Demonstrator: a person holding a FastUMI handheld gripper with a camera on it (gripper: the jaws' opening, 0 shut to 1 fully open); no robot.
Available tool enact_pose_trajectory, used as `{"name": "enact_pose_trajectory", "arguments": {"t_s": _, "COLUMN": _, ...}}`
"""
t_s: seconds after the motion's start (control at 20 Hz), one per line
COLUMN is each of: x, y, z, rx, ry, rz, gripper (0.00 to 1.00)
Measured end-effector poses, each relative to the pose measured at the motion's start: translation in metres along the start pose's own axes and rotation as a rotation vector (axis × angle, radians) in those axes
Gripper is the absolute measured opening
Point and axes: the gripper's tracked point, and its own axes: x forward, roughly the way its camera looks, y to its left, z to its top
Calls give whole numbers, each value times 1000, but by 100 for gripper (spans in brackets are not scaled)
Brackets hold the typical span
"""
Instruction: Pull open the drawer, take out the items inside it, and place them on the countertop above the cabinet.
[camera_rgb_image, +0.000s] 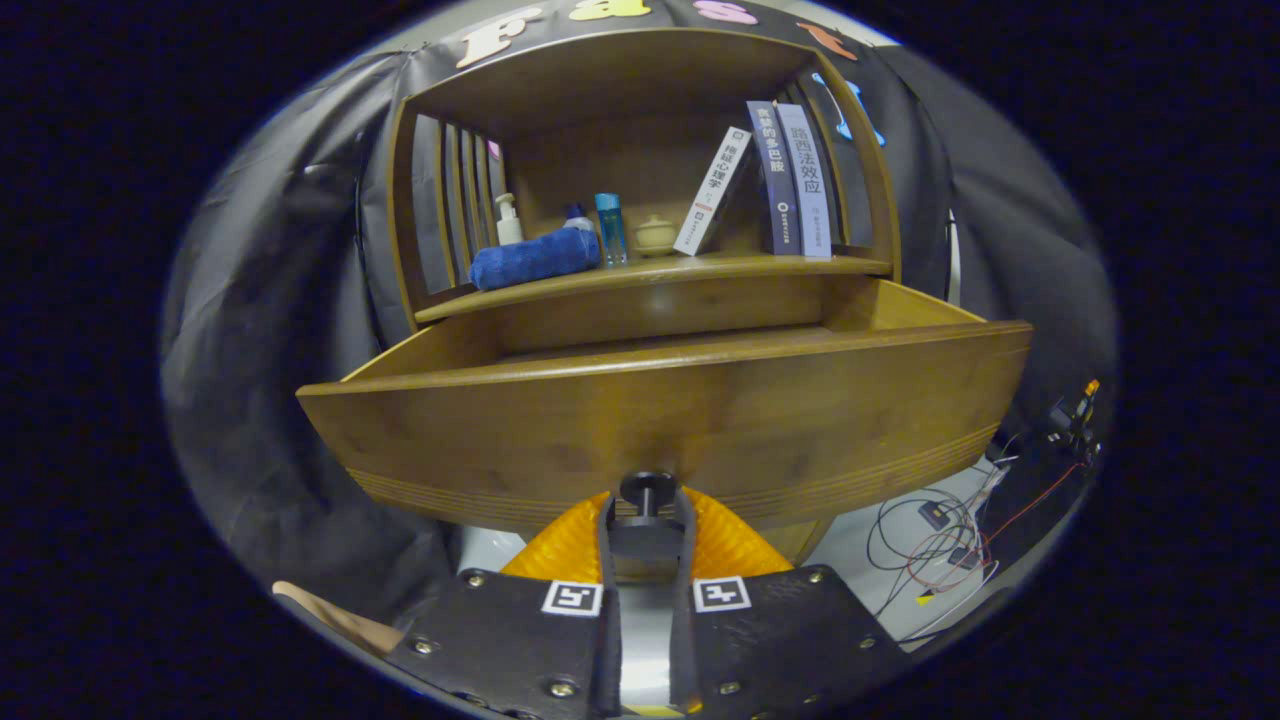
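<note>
The tool (647, 520) was closed on the small black round knob (647, 490) of the pulled-out brown wooden drawer (660, 415). Above the drawer, on the desk (650, 272) of the wooden cabinet, a rolled blue towel (533, 258), a blue bottle (611, 227) and three upright books (790, 180) were seen

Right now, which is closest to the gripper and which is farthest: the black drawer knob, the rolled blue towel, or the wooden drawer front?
1. Black drawer knob: between the fingers of the gripper, which are shut on it.
2. Wooden drawer front: just beyond the knob.
3. Rolled blue towel: on the countertop, farthest back.
</note>
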Motion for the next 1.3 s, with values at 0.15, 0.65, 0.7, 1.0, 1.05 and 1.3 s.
{"name": "enact_pose_trajectory", "arguments": {"t_s": 0.15, "x": -6, "y": 2, "z": -4, "rx": 2, "ry": 13, "rz": 0, "gripper": 19}}
{"name": "enact_pose_trajectory", "arguments": {"t_s": 0.65, "x": -8, "y": 1, "z": -7, "rx": -26, "ry": 34, "rz": -8, "gripper": 19}}
{"name": "enact_pose_trajectory", "arguments": {"t_s": 0.7, "x": -11, "y": 0, "z": -6, "rx": -18, "ry": 44, "rz": -5, "gripper": 20}}
{"name": "enact_pose_trajectory", "arguments": {"t_s": 1.0, "x": -48, "y": -15, "z": 42, "rx": 40, "ry": -53, "rz": -39, "gripper": 43}}
{"name": "enact_pose_trajectory", "arguments": {"t_s": 1.05, "x": -57, "y": -19, "z": 61, "rx": 31, "ry": -90, "rz": -48, "gripper": 43}}
{"name": "enact_pose_trajectory", "arguments": {"t_s": 1.3, "x": -63, "y": -36, "z": 130, "rx": -17, "ry": -179, "rz": -66, "gripper": 43}}
